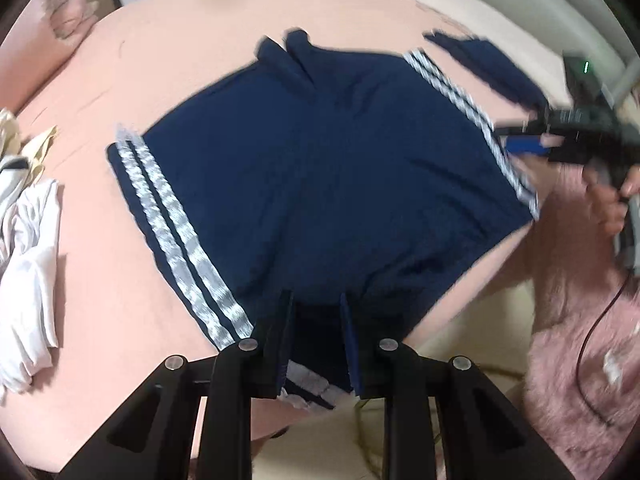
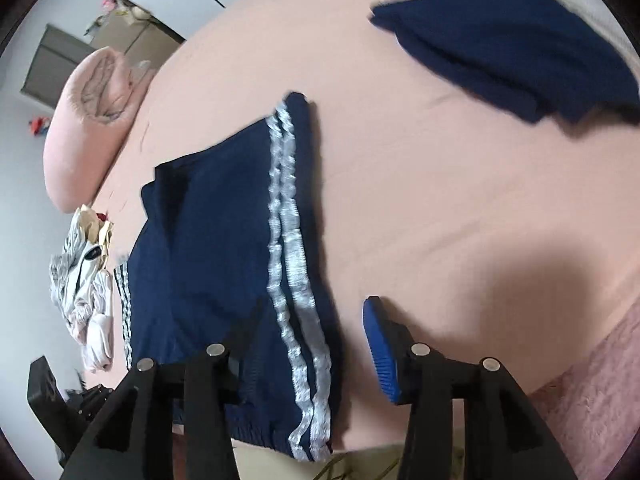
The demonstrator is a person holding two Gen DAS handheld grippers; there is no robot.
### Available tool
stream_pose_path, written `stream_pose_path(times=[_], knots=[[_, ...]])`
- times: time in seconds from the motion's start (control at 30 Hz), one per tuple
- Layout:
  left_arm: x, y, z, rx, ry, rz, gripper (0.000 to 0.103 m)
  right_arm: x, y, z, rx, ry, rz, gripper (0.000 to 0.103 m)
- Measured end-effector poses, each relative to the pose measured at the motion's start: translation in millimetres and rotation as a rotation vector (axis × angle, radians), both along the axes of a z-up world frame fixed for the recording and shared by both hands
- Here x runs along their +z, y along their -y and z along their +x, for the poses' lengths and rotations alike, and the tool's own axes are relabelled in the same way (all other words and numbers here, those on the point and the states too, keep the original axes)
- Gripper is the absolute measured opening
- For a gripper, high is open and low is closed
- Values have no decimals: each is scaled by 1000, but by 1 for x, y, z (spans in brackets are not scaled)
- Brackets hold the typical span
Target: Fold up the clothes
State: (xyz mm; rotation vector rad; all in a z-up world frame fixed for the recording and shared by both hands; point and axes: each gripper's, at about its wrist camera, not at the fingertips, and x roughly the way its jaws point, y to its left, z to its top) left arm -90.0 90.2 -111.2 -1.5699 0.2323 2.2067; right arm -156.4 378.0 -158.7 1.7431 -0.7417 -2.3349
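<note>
Motion blur softens both views, and your left gripper [image 1: 316,320] hides the waistband of the shorts [image 1: 320,168] between its fingers, so you cannot tell whether it grips cloth; the fingers stand apart. The shorts lie spread on the pink sheet [image 1: 160,72], reaching away from that gripper. Your right gripper [image 2: 312,336] is spread wide over the striped side edge, one finger [image 2: 380,344] off the cloth. A folded navy garment [image 2: 512,64] lies well apart, and white clothes [image 1: 28,240] are cut off at the left.
</note>
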Motion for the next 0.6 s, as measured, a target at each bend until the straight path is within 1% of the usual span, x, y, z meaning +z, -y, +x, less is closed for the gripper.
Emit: stream_pose_path(times=[0.1, 0.17, 0.2, 0.23, 0.27, 0.3, 0.33, 0.37, 0.43, 0.53, 0.6], knots=[[7, 3, -8, 49, -15, -15, 21, 4, 12, -8, 76, -18, 44, 47], [11, 7, -13, 75, -22, -13, 21, 8, 12, -15, 61, -46, 47, 47], [13, 10, -15, 81, -22, -2, 25, 9, 11, -18, 47, -61, 45, 47], [16, 14, -17, 87, -23, 10, 31, 6, 11, -25, 44, -54, 50, 48], [14, 20, -21, 98, -23, 12, 43, 1, 15, -30, 65, -40, 72, 48], [12, 28, -25, 110, -23, 11, 48, -2, 22, -31, 98, -33, 103, 48], [10, 35, -23, 122, -21, 11, 48, -5, 28, -33, 131, -26, 135, 49], [10, 43, -19, 135, -19, 11, 48, -5, 34, -33, 158, -36, 156, 36], [6, 50, -19, 158, -23, 24, 48, 2, 40, -34, 188, -57, 120, 3], [7, 69, -15, 179, -25, 22, 48, 28, 65, -40, 199, -127, 68, 3], [-4, 68, -19, 186, -26, 26, 48, 32, 102, -42, 269, -112, 63, 3]])
